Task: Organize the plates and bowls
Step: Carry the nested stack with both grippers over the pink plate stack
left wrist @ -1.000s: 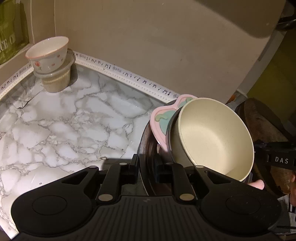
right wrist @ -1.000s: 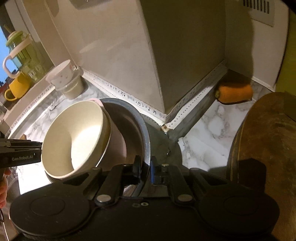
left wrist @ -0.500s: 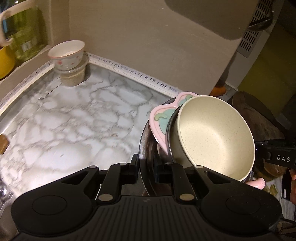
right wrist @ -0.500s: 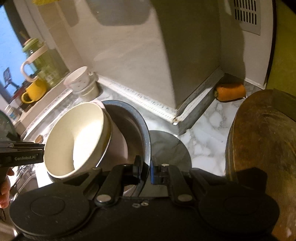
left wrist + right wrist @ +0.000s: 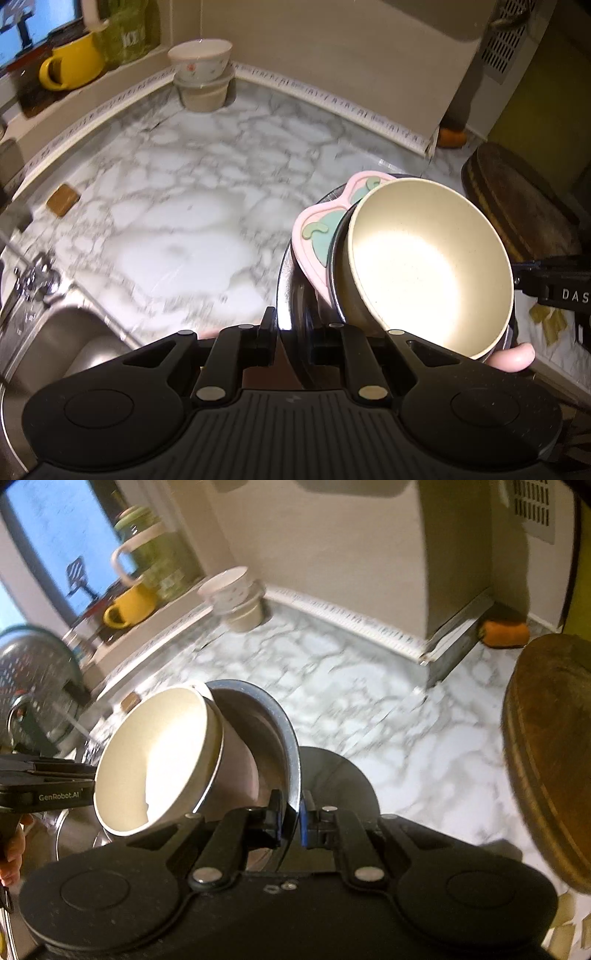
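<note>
Both grippers are clamped on the same stack of dishes, carried above the marble counter (image 5: 192, 206). The left gripper (image 5: 293, 332) has its jaws closed tight on the near rim of a dark metal plate (image 5: 286, 295), and the right gripper (image 5: 291, 819) pinches the opposite edge of that plate, fingers shut on the rim. Riding on the plate is a pink dish (image 5: 314, 236) with green patches, and tipped on top of that sits a cream bowl (image 5: 428, 266), its mouth facing up and towards the left gripper. Far back in the corner, two more bowls are stacked: a flowered bowl (image 5: 201, 59) nested in a beige bowl (image 5: 203, 94), well apart from the carried stack. A yellow mug (image 5: 74, 70) stands on the ledge to their left. The steel sink (image 5: 66, 343) lies at near left, a round wooden board (image 5: 546, 746) at right, and an orange sponge (image 5: 504, 635) sits by the far wall.
</note>
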Action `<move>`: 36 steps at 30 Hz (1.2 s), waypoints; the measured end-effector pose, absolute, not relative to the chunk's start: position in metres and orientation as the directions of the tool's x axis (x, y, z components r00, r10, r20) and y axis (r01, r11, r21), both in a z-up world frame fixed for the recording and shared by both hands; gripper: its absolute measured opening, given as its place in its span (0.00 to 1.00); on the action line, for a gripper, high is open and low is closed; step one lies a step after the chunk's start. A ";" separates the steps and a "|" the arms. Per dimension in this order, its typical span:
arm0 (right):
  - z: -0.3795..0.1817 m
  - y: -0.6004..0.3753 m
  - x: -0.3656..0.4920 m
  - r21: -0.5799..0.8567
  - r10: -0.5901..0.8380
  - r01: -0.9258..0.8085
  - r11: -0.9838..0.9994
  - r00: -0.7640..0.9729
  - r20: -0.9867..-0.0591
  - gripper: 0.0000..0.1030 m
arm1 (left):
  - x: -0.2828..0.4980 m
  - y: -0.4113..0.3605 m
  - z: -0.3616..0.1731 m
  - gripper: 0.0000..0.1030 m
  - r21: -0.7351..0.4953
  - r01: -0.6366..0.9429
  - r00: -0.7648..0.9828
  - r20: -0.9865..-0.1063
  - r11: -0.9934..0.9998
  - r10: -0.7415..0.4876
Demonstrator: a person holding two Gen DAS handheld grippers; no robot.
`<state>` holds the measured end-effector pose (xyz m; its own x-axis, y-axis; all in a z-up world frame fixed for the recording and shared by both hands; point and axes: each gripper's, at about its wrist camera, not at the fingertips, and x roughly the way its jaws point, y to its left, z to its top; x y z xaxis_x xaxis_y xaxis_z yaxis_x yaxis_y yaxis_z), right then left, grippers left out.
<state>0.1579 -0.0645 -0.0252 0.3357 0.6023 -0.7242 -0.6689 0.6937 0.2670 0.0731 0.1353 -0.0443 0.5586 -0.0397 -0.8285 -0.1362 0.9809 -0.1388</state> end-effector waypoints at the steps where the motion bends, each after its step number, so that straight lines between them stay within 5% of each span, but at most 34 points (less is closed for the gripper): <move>1: -0.028 -0.063 0.153 0.269 0.602 -0.671 0.691 0.329 -0.727 0.10 | 0.067 0.136 -0.047 0.13 -0.139 -0.140 0.556 -0.831 0.980 -0.039; 36: -0.075 -0.033 0.122 0.227 0.527 -0.693 0.684 0.255 -0.811 0.16 | 0.034 0.138 -0.084 0.14 -0.090 -0.161 0.513 -0.858 0.983 0.006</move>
